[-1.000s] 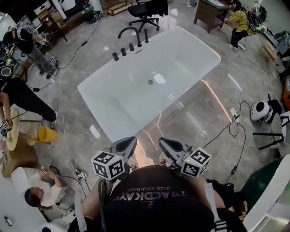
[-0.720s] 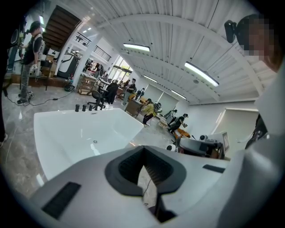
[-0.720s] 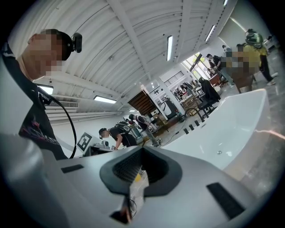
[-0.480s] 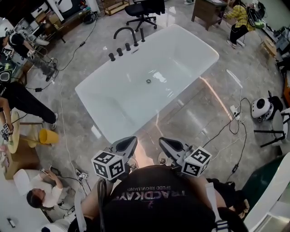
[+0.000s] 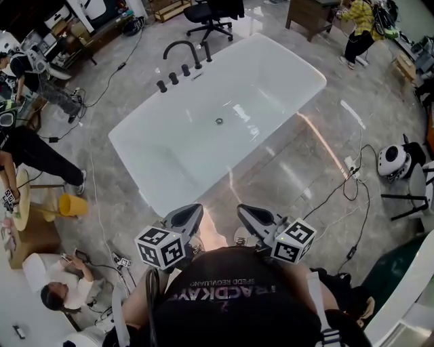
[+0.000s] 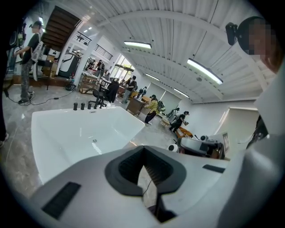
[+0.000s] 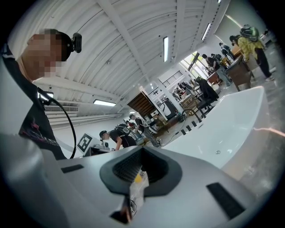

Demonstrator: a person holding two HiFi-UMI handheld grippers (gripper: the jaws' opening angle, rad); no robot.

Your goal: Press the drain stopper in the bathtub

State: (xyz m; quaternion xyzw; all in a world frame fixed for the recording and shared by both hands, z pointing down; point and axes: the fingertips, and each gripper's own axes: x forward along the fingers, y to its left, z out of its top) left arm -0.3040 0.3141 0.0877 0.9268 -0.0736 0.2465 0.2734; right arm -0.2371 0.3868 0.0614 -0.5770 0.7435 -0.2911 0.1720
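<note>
The left tongs [image 5: 192, 209], jaws pressed together on nothing, and the right tongs [image 5: 245, 209], likewise closed, are hovering short of the white bathtub [image 5: 175, 162], where the small round metallic drain stopper [image 5: 219, 121] is sitting well ahead of both on its floor, while ceiling lights [image 6: 138, 44] are showing only in the gripper views.

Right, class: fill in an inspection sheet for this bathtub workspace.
Surface: glossy grey marble floor.
Job's things: white rectangular bathtub; small round metal drain stopper in its bottom, untouched.
Clutter: yellow bucket on the left.
Claws: left claw and right claw both shut, holding nothing, short of the tub.
Cables: black and white leads trail across the floor.
Surroundings: black arched tap, black office chair, several people.
</note>
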